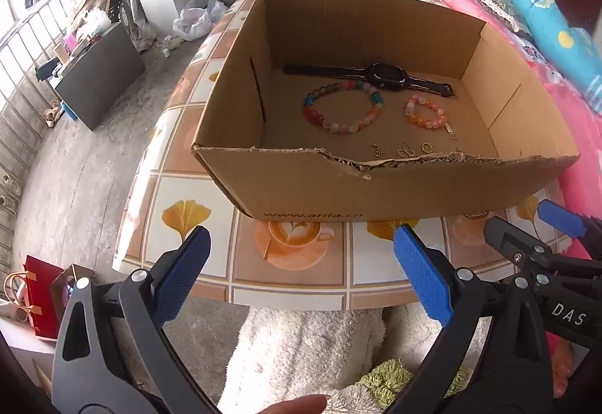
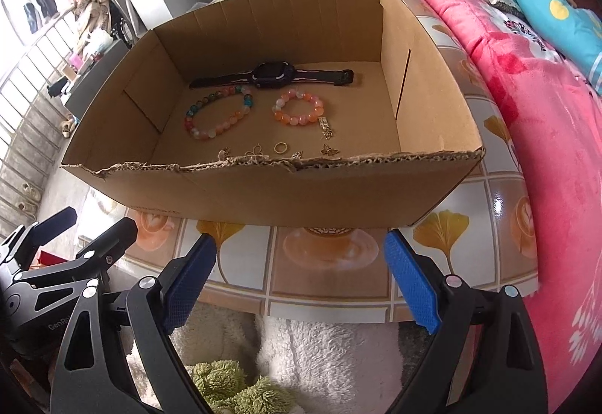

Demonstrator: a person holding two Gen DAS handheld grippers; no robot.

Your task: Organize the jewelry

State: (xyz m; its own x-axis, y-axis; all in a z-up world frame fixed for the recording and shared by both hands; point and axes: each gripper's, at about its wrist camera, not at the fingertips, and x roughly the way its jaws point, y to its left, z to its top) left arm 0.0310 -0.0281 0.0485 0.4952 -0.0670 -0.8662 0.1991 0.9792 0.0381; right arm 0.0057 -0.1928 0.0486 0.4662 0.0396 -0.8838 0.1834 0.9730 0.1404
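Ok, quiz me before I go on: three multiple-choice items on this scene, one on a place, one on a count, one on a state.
1. Where does the watch lie?
A. On the table in front of the box
B. In the box, behind the bracelets
C. Between the right gripper's fingers

2. How many bead bracelets are in the box?
A. One
B. Two
C. Four

3. What state is the right gripper in?
A. Open, empty
B. Shut on a ring
C. Shut on the box wall

Answers:
1 B: the watch sits toward the far wall, beyond both bracelets.
2 B: a larger multicolour bracelet and a smaller orange-pink bracelet.
3 A: its blue pads stand wide apart over the table, nothing between them.
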